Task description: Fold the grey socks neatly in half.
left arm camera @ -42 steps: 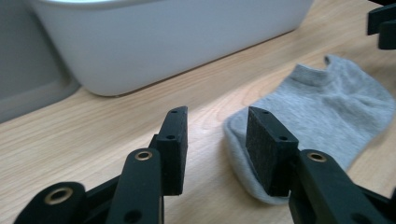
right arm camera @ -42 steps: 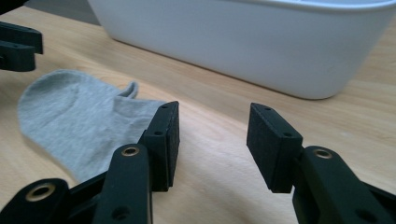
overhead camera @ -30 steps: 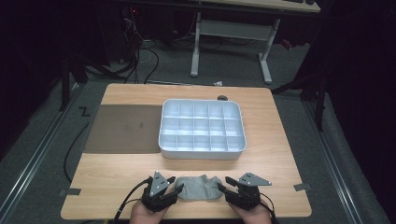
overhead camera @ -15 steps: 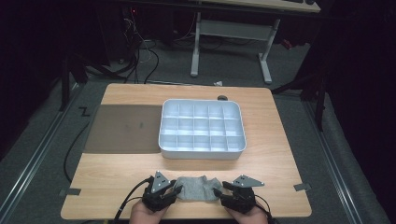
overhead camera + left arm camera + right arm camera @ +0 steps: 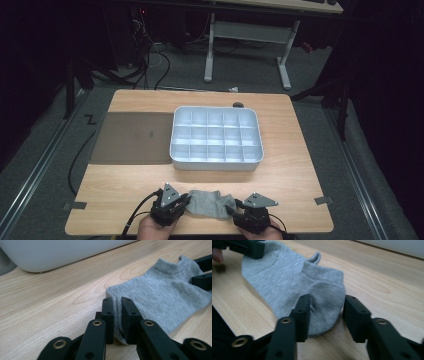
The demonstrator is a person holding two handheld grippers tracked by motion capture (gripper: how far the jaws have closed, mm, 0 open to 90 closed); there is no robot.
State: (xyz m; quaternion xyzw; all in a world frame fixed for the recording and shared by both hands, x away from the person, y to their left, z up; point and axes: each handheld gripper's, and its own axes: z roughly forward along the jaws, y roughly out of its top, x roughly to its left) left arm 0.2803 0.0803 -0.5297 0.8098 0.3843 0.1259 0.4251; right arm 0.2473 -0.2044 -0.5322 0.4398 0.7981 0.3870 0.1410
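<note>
A grey ankle sock (image 5: pixel 207 202) lies flat on the wooden table (image 5: pixel 300 165) near its front edge. My left gripper (image 5: pixel 184 200) is at the sock's left end. In the left gripper view it (image 5: pixel 117 303) is shut on the folded edge of the sock (image 5: pixel 162 295). My right gripper (image 5: pixel 234 207) is at the sock's right end. In the right gripper view it (image 5: pixel 327 302) stands open, its jaws straddling the rounded end of the sock (image 5: pixel 277 272), which lies on the table between them. The left gripper (image 5: pixel 249 247) shows at the far end.
A white tray (image 5: pixel 216 162) divided into several compartments stands at the table's middle, behind the sock. A dark mat (image 5: pixel 132 137) lies to its left. Cables trail from both grippers over the front edge. A desk frame stands on the floor beyond the table.
My right gripper has moved left, closing in on the sock's right end until its jaws straddle it. The left gripper and the sock have stayed in place.
</note>
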